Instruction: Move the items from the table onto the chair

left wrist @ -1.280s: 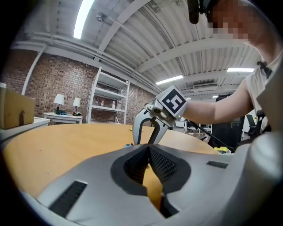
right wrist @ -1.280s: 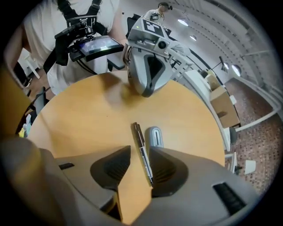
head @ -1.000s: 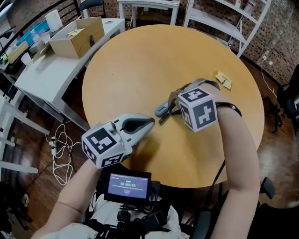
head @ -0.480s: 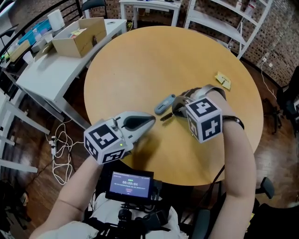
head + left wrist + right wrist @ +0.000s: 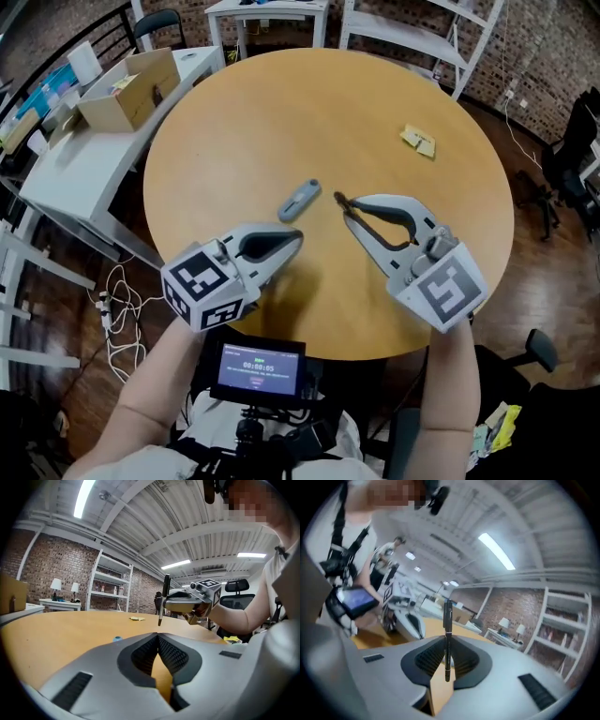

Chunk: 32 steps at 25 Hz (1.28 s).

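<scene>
The right tool is clenched on a black pen. Its jaws have just been closing, and the pen is pinched between the pads. The pen's long axis runs crosswise to the jaws. In the left gripper view it stands upright, with its lower end pointing at the surface but clear of it. The left tool has its jaws together on nothing and hovers over the near-left part of the surface.

The coming move likely turns on where the chair sits. A dark office chair shows at the right edge, beyond the rim of the surface and well apart from the pen. The right hand is the nearer one. The way there looks open, with only a small yellow item lying far right on the surface, off any direct line.

A grey-blue item lies on the surface between the two tools, just left of the right tool's tips. Its long axis runs from near-left to far-right. There is bare surface all round it, and the left tool is near enough to reach it.
</scene>
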Motion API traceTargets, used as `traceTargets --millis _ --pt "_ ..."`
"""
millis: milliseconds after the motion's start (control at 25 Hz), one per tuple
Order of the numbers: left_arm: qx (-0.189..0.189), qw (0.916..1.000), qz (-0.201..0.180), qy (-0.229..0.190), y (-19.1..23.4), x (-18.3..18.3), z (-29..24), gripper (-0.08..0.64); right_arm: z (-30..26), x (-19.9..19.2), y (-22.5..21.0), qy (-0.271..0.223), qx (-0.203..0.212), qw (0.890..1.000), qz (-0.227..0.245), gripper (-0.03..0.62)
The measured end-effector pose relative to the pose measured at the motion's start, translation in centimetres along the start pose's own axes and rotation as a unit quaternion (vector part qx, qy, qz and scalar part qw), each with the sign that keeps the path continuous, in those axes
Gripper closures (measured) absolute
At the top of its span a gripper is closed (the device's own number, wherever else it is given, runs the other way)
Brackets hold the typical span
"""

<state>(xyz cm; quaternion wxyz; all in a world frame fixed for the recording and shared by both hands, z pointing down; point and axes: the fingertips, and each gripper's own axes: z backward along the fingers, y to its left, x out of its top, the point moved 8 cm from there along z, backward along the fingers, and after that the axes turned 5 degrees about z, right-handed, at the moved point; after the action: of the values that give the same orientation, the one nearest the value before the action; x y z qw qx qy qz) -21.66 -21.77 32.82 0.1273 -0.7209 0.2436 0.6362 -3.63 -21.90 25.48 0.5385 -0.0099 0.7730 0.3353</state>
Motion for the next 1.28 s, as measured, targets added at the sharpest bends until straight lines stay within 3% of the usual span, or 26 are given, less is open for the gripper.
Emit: traceTargets --millis 80,160,480,640,920,1280 --pt "-0.005 1.0000 0.000 0.000 -0.5 0.0 -0.5 0.552 1.6 -0.7 -0.1 -0.041 -0.029 0.994 -0.093 0.541" --pt "-0.011 0.9999 -0.001 0.001 -1.0 0.0 -1.0 0.552 2.8 -1.5 -0.3 -0.061 -0.045 0.990 -0.122 0.542" --pt "-0.041 0.9991 -0.005 0.007 -3.3 0.2 -3.8 0.552 9.0 -3.6 -0.8 -0.047 -0.135 0.983 -0.114 0.542" --pt "-0.069 0.9975 -0.011 0.012 -5.2 0.5 -6.2 0.552 14.4 -4.8 -0.8 -0.053 -0.188 0.972 -0.129 0.543" --pt "-0.152 0.9878 -0.022 0.027 -12.2 1.6 -13.8 0.551 24.4 -6.3 -0.1 -0.038 -0.265 0.954 -0.138 0.543" --pt "-0.205 0.9779 -0.032 0.030 -20.3 2.0 -19.9 0.549 34.8 -7.6 4.0 -0.019 -0.353 0.923 -0.154 0.543"
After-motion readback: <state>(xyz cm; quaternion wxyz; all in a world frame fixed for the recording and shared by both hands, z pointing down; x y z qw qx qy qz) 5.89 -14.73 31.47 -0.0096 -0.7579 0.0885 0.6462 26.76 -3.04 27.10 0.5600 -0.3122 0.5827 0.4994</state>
